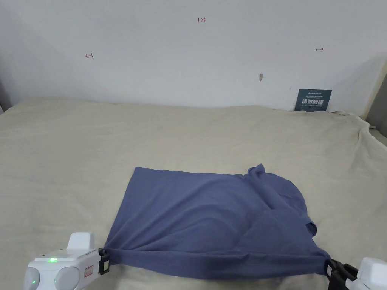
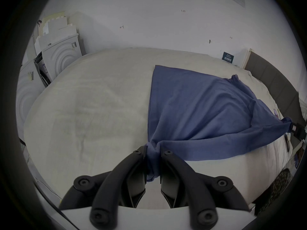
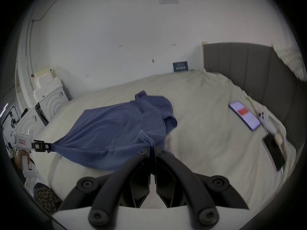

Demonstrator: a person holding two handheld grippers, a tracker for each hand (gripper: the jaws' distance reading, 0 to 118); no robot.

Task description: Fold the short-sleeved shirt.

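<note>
Left gripper view, lower middle of the frame: the left gripper (image 2: 153, 160) has both dark jaws pressed onto a gathered bunch of blue cloth, one near corner of the short-sleeved shirt (image 2: 196, 110), and a small tuft hangs through below the pinch. In the right gripper view, again lower middle, the right gripper (image 3: 152, 148) has its jaws drawn almost together with a thin fold of the same cloth between them.

From those two pinches the near edge runs as a taut band across the bottom of the head view, left gripper (image 1: 102, 260) at lower left and right gripper (image 1: 329, 269) at lower right. Beyond it the shirt (image 1: 196, 222) lies across the beige bed (image 1: 75, 158), centre to lower right.

My judgement is that the fabric is light, thin and limp: it sags between the holds, wrinkles readily and will not keep a shape by itself. It does not look slippery, yet a bunched corner could creep out under a hard pull. Corners and hem edges look like the sensible places to hold, with both ends moved evenly.

As for looks, it is plain slate blue. Its far left edge lies straight and flat, while the right side is humped and rumpled, with a sleeve opening curling at the right edge.
</note>
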